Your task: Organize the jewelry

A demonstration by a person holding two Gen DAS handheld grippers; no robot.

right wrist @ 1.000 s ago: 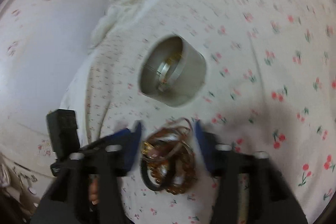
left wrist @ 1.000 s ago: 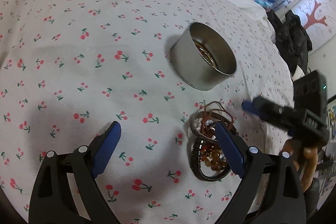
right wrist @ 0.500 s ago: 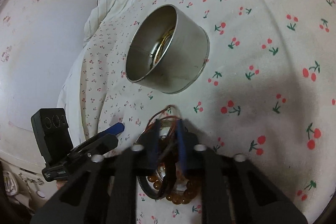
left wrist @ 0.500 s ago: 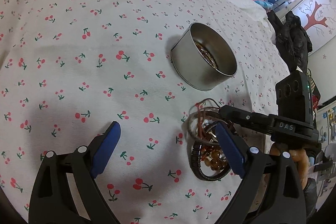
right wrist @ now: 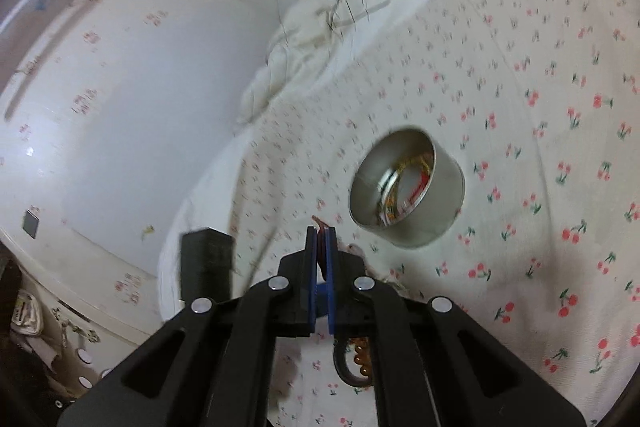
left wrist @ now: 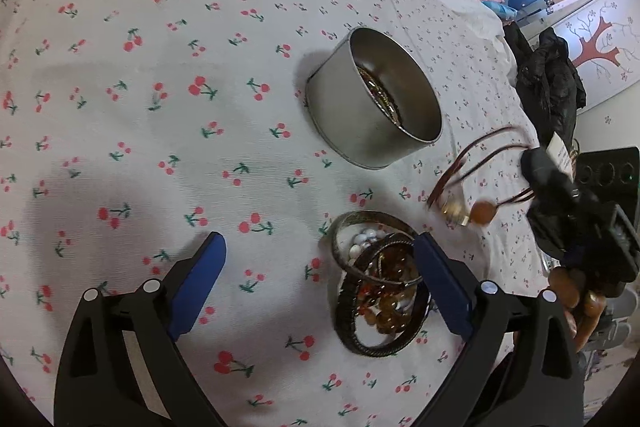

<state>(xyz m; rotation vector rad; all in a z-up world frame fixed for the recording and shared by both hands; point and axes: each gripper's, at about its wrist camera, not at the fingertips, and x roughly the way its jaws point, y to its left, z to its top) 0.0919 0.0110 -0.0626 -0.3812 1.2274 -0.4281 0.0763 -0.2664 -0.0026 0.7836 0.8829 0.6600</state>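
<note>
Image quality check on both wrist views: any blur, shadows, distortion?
Left wrist: mostly sharp, only the corded necklace smeared; soft shadows on the cherry sheet; heavy fisheye bending. Right wrist: motion blur across bedding and tin, while the right gripper stays crisp; dark corner vignette.

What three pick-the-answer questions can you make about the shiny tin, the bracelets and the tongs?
1. Where is the round tin?
A. on the cherry-print sheet
B. on the floor
C. in a drawer

2. What colour are the left tongs' pads?
A. red
B. blue
C. yellow

3. What are the right tongs doing?
A. standing wide open
B. gripping the tin
C. pinching a brown cord necklace

Answers: 1 A, the tin sits on the printed sheet; 2 B, both pads show blue; 3 C, the cord hangs from the shut tips above the bracelet pile.
</note>
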